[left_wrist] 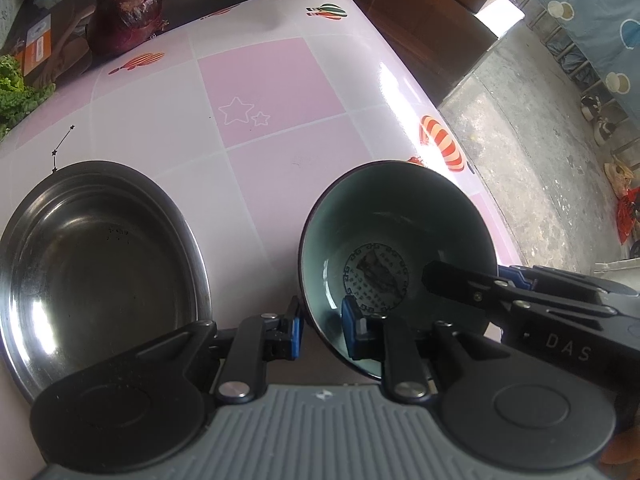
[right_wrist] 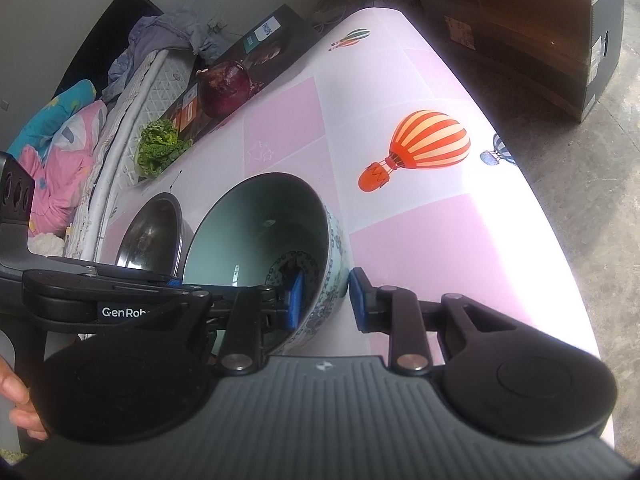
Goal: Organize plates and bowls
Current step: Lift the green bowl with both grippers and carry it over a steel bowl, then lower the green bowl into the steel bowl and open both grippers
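The bowl [left_wrist: 394,256], pale green inside with a dark rim and a printed medallion at its bottom, is tipped on the pink-checked bench [left_wrist: 272,92], near the right edge. Both tongs straddle its wall. The left tongs [left_wrist: 322,330] have 1 blue pad outside the near wall and 1 inside, close on the rim; whether they actually press it cannot be told. The right tongs [right_wrist: 326,298] have 1 pad inside the bowl [right_wrist: 256,240] and the other pad outside, a small gap showing between it and the patterned outer wall, so they stand spread around the rim rather than pinching.

To the left of the bowl sits a steel plate [left_wrist: 96,264], shallow and dark, its rim near the bowl; in the right view the plate [right_wrist: 154,232] lies just behind the left tongs' body. Nothing lies between plate and bowl.

At the far side of the bench rests a red onion [left_wrist: 126,18] on a dark box [left_wrist: 60,40], with green leaves [left_wrist: 16,88] beside it. A bed with bright bedding [right_wrist: 64,140] flanks the bench. Cardboard boxes [right_wrist: 516,24] stand on the concrete floor [left_wrist: 532,152] beyond the far corner.
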`<state>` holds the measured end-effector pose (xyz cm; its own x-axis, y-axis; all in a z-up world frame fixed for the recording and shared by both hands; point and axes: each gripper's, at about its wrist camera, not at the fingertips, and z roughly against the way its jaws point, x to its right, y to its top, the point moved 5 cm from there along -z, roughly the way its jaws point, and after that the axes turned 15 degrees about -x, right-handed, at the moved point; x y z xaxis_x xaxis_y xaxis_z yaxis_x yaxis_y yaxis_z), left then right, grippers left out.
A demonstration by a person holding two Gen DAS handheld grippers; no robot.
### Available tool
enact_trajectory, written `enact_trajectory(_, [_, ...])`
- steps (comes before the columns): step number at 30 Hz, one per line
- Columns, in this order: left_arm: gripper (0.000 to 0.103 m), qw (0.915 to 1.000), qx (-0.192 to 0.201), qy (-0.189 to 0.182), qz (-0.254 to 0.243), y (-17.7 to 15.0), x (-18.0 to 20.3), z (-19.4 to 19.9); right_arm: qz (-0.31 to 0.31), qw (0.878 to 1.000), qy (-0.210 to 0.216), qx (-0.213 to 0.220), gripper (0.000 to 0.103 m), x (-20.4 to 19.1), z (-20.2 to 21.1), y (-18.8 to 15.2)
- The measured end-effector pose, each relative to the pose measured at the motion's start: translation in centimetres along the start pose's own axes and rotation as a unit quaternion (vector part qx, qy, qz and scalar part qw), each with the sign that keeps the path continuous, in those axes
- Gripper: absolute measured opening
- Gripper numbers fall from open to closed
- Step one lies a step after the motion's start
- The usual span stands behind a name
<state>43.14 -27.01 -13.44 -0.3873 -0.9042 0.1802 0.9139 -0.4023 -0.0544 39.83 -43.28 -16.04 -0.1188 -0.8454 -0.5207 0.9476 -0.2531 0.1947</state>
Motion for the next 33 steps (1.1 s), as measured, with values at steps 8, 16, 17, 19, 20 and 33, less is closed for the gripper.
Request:
enact_trajectory(8, [0.021,0.9998,0.014,-0.015,0.005,0.0,0.0,1.8,0.006,1.000,-0.002,0.017,0.024,-0.8,1.7,0.6])
enact_trajectory(16, [0.021,0.9984,0.049,-0.023,0.017,-0.7,-1.1,5.5,0.032,0.999,-0.005,0.037,0.024,-4.0,4.0,1.1])
enact_trajectory(17, [0.021,0.9981,0.053,-0.025,0.018,-0.9,-1.4,6.0,0.036,0.999,-0.005,0.039,0.024,-4.6,4.2,1.1])
enact_trajectory(19, [0.021,0.9974,0.062,-0.028,0.024,-1.4,-2.2,7.0,0.043,0.998,-0.005,0.040,0.024,-5.7,4.5,1.2])
enact_trajectory(20, [0.021,0.9970,0.065,-0.030,0.027,-1.6,-2.7,7.4,0.047,0.998,-0.005,0.040,0.024,-6.3,4.5,1.2])
enact_trajectory(33, [0.023,0.9914,0.085,-0.025,0.097,-5.1,-12.3,9.6,0.098,0.995,0.014,0.007,0.024,-15.9,0.0,1.2])
